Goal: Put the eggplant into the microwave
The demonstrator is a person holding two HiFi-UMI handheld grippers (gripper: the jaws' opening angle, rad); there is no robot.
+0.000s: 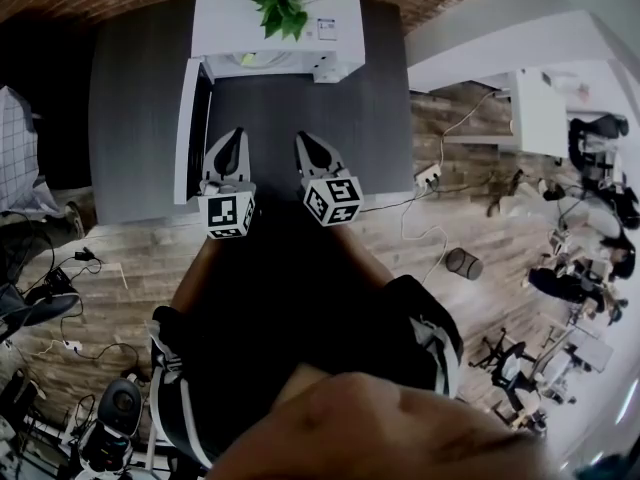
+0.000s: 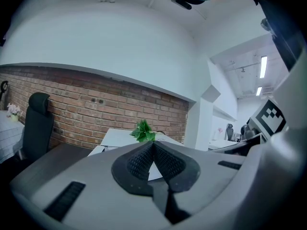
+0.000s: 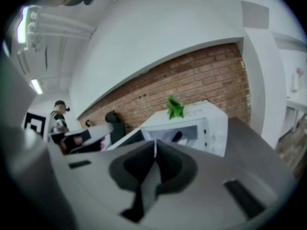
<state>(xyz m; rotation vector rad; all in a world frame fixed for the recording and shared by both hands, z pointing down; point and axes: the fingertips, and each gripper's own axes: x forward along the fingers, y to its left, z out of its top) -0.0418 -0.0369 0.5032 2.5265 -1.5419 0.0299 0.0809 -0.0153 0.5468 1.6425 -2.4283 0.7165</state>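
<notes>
The white microwave (image 1: 280, 30) stands at the far side of the grey table (image 1: 300, 118), its door (image 1: 190, 133) swung open to the left. In the right gripper view a dark rounded shape, seemingly the eggplant (image 3: 178, 137), lies inside the microwave (image 3: 213, 128) cavity. Both grippers hover over the table in front of the oven. My left gripper (image 1: 232, 134) is shut with nothing in it, and its pads meet in the left gripper view (image 2: 153, 143). My right gripper (image 1: 306, 140) is likewise shut and empty (image 3: 155, 143).
A green plant (image 1: 281, 6) sits on top of the microwave. A black chair (image 2: 36, 123) stands by the brick wall at left. White desks (image 1: 530, 108) and cables on the wooden floor lie to the right. A person (image 3: 58, 120) stands far off.
</notes>
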